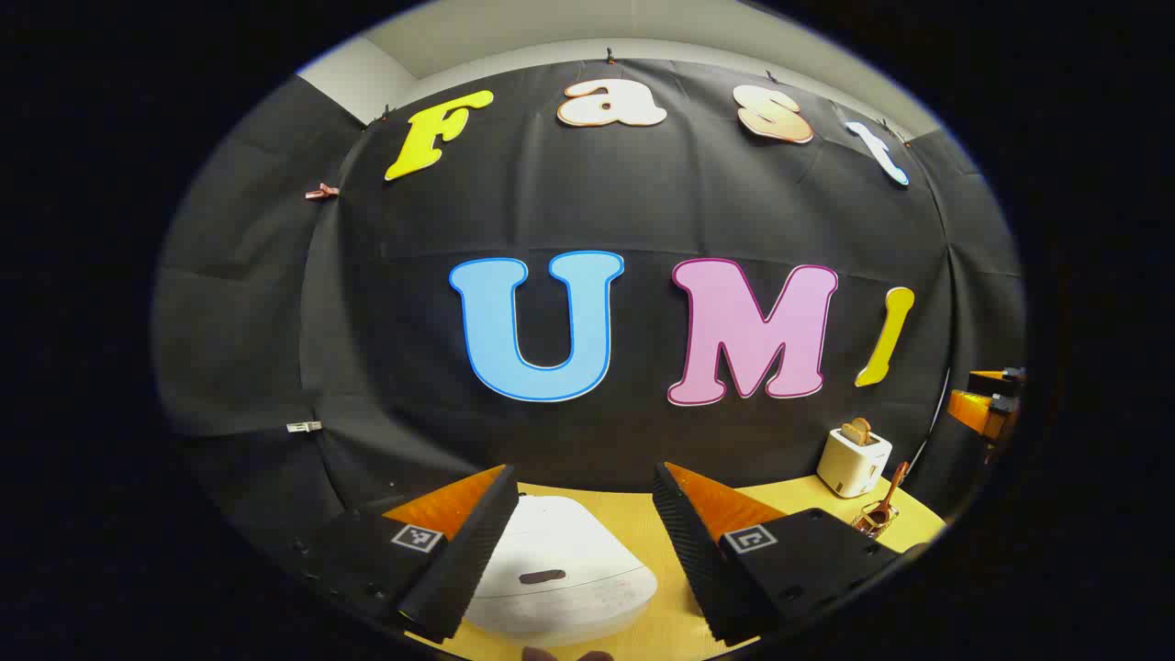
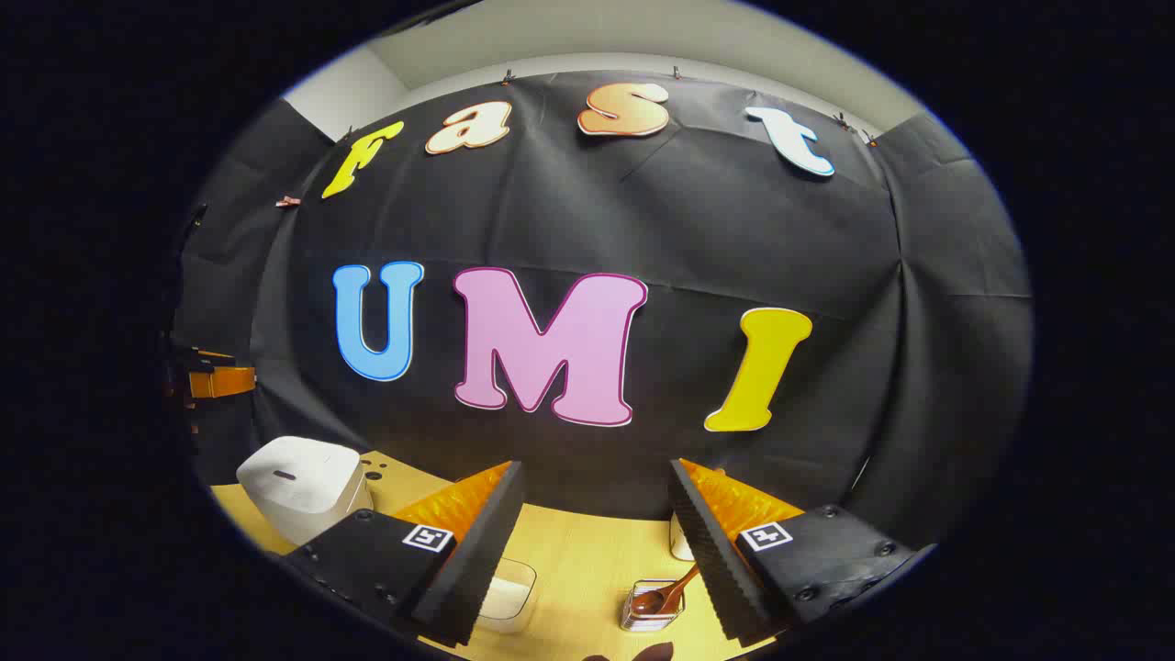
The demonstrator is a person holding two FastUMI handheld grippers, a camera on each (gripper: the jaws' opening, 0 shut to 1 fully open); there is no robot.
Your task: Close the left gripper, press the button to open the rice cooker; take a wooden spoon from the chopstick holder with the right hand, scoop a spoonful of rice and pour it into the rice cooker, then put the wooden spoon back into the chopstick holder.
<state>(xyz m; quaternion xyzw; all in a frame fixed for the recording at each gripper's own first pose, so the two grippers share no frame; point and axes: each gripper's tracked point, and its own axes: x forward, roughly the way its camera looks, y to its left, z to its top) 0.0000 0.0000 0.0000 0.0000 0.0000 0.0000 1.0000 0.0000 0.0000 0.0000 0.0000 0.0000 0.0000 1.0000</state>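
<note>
Two views look across the same pale wooden desk toward the black booth wall. In the left gripper view, the left hand-held gripper hangs with its jaws wide apart and nothing between them; just beyond them the white rice cooker sits on the desk with its lid down, a small dark oval marking on top. Farther right in that view a white toaster stands near the wall with a slice of toast poking up from its slot, and just in front of it is the chopstick holder, a small see-through container with the wooden spoon leaning upright in it. In the right gripper view, the rice cooker stands at the far left, well apart from the other containers. The right hand-held gripper is likewise spread wide and grips nothing. Beside its left finger a clear square container holds white rice. To the right of that, near the right finger, the chopstick holder holds the wooden spoon, bowl down and handle tilted up to the right. The fingers carry small square black-and-white marker tags; no brand name or readable writing can be made out on any item.
</note>
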